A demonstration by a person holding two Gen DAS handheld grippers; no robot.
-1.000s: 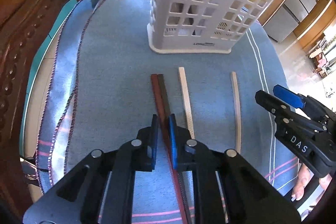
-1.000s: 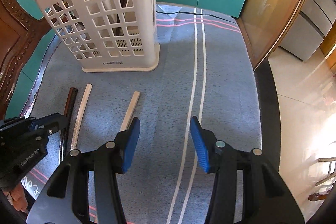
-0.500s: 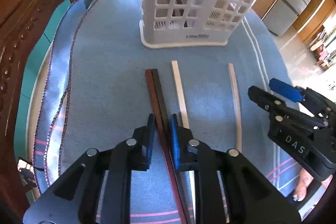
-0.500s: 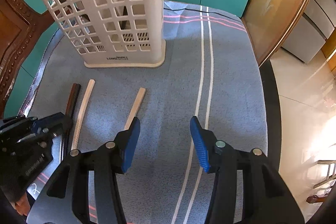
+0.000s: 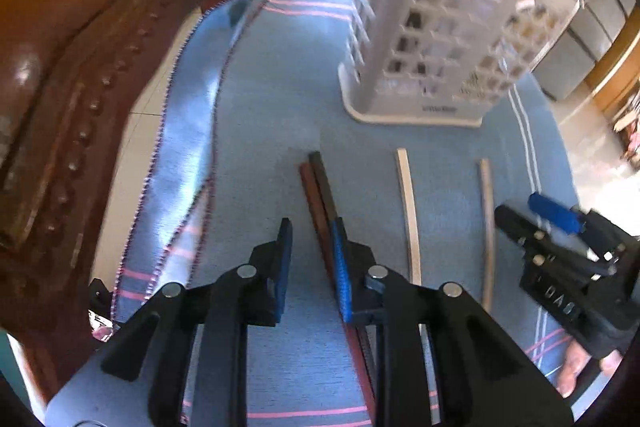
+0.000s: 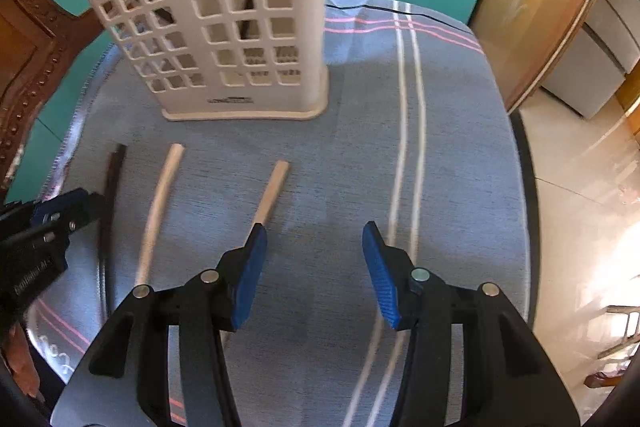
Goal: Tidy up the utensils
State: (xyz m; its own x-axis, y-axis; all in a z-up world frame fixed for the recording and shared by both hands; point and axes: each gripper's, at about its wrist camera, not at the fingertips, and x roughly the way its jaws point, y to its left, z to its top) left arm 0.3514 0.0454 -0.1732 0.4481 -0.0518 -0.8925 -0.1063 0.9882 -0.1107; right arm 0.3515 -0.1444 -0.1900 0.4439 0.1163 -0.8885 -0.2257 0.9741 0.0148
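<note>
Both grippers' fingers gape, holding nothing: left gripper (image 5: 310, 255), right gripper (image 6: 314, 267); dark chopsticks (image 5: 318, 183) and two pale ones (image 6: 162, 203) lie before white basket (image 6: 224, 27), seemingly mostly unsorted.

Two dark brown chopsticks (image 5: 320, 195) lie together on the cloth. Two pale chopsticks (image 6: 160, 203) lie apart beside them. The white lattice holder (image 6: 224, 23) stands upright beyond.

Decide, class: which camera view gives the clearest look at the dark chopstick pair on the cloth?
The left wrist view: the dark chopstick pair runs lengthwise beside the open left gripper, showing two separate sticks. The right wrist view shows them only as one blurred dark strip at the left edge.
</note>
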